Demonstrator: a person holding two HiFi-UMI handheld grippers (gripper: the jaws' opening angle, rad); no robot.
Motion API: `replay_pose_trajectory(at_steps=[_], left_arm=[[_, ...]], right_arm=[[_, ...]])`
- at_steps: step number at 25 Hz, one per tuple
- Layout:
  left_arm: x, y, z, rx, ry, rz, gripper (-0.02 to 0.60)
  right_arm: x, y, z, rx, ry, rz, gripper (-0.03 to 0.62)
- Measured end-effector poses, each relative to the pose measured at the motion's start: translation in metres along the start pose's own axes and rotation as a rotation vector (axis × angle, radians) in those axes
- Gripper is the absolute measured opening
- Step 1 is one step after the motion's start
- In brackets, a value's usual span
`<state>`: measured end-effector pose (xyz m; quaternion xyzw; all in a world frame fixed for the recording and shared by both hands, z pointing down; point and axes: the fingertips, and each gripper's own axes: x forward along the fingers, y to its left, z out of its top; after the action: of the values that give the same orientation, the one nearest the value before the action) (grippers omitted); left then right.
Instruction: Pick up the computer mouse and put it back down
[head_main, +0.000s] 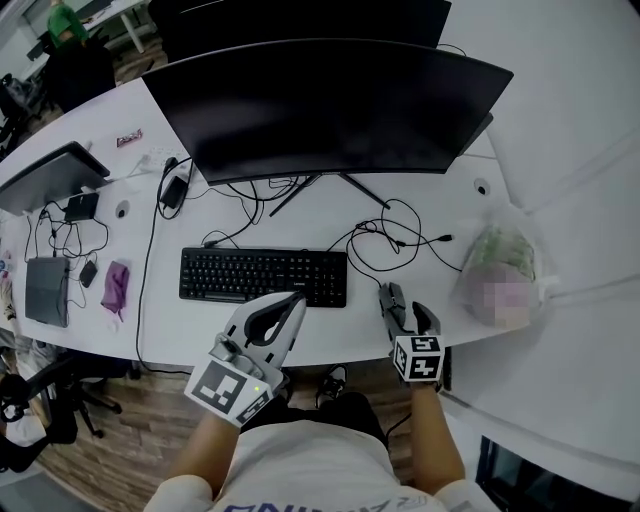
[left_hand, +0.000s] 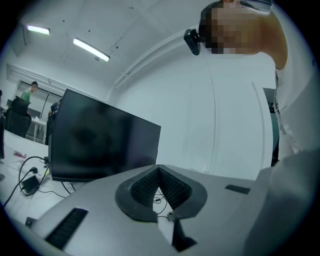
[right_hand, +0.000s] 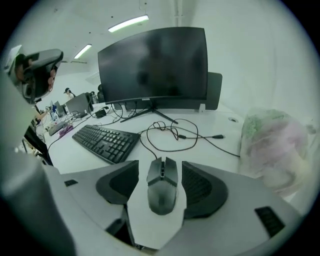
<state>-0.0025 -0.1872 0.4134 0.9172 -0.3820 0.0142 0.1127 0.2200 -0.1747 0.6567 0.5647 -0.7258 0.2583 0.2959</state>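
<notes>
A dark grey wired computer mouse (right_hand: 161, 186) lies flat on the white desk (right_hand: 150, 235). My right gripper (right_hand: 160, 167) stands open around it, one ribbed pad (right_hand: 199, 186) on each side. A strip of white desk shows between the mouse and each pad. In the head view the right gripper (head_main: 404, 302) is at the desk's front edge, right of the keyboard, and largely hides the mouse. My left gripper (head_main: 297, 299) hovers over the front edge just below the keyboard. In its own view the left gripper (left_hand: 159, 168) is shut with nothing in it and tilted up toward the monitor.
A black keyboard (head_main: 263, 275) sits left of the mouse, and a curved black monitor (head_main: 330, 105) stands behind it. Loose black cables (head_main: 395, 235) lie beyond the mouse. A filled plastic bag (head_main: 500, 265) is at the right. Small devices and a purple cloth (head_main: 115, 285) lie far left.
</notes>
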Motion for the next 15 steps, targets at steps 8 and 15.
replay_pose_trajectory(at_steps=[8, 15], left_arm=[[-0.007, -0.007, 0.021, 0.028, -0.048, -0.021, 0.005], [-0.017, -0.013, 0.041, 0.050, -0.092, -0.041, 0.005]], right_arm=[[-0.055, 0.013, 0.080, -0.008, -0.255, 0.006, 0.182], [-0.112, 0.015, 0.137, -0.038, -0.469, -0.068, 0.067]])
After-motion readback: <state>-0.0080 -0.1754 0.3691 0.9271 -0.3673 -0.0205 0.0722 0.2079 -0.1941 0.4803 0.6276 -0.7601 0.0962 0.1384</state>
